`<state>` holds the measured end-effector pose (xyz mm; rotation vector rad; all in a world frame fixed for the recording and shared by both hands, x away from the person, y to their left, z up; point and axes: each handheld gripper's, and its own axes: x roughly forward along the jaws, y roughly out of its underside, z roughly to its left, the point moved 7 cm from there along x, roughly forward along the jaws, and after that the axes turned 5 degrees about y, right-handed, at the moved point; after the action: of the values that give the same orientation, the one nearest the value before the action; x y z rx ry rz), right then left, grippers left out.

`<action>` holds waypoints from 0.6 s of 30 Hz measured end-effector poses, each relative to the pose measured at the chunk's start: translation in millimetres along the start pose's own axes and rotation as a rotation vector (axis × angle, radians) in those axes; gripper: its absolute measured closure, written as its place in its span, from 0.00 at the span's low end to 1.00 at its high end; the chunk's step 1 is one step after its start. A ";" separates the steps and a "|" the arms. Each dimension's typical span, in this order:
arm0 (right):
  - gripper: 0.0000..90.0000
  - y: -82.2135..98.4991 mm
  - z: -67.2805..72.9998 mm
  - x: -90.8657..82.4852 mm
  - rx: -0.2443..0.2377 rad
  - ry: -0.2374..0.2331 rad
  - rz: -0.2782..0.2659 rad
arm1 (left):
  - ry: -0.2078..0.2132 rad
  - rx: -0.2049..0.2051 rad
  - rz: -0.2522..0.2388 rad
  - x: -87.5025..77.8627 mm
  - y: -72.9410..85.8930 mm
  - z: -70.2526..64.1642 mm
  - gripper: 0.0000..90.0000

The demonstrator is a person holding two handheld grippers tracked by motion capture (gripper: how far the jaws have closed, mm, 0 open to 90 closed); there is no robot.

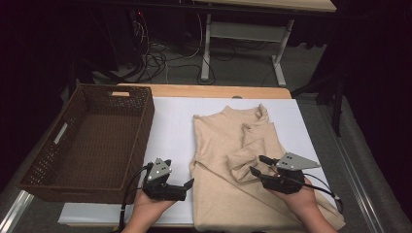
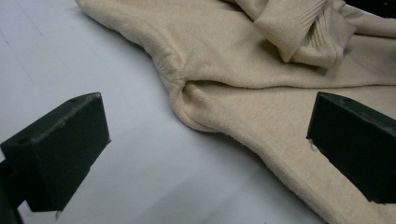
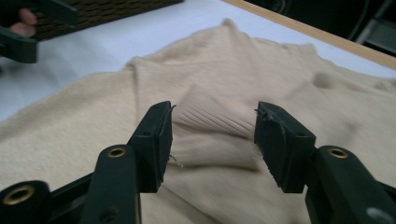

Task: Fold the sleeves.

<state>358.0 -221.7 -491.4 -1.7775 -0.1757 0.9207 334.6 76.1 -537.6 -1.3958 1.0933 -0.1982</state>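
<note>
- The right gripper (image 1: 256, 164), at the lower right of the high view, has its jaws parted about halfway; in the right gripper view the ribbed sleeve cuff (image 3: 212, 120) lies between them, untouched by either pad.
- The left gripper (image 1: 188, 182), lower centre, stands wide open and holds nothing, just beside the sweater's left edge.
- The beige sweater (image 1: 228, 194) lies flat in the middle of the frame, one sleeve (image 1: 252, 145) folded across its chest.
- Judged from this, folding is only begun: the body and the other side remain, and the wicker basket (image 1: 53, 150) at left stands empty.
- The white sheet (image 1: 170, 126) covers a wooden table (image 1: 204, 91); behind, at the top of the frame, are a dark room, floor cables (image 1: 160, 58) and another desk's legs (image 1: 206, 48).
</note>
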 end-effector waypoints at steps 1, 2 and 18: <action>0.50 3.4 -6.1 -3.5 0.007 0.013 -0.001 | 0.001 -0.001 0.000 0.1 0.0 -0.2 0.00; 0.48 7.4 -12.8 -6.8 0.024 0.024 0.003 | 0.001 0.000 0.001 0.2 0.0 -0.3 0.00; 0.20 82.3 -76.2 -53.7 0.203 0.194 0.029 | 0.038 -0.007 0.007 10.7 -2.6 -8.2 0.00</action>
<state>345.9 -340.7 -525.6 -1.6714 0.0666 0.7533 335.8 62.6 -539.1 -1.3990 1.1308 -0.2168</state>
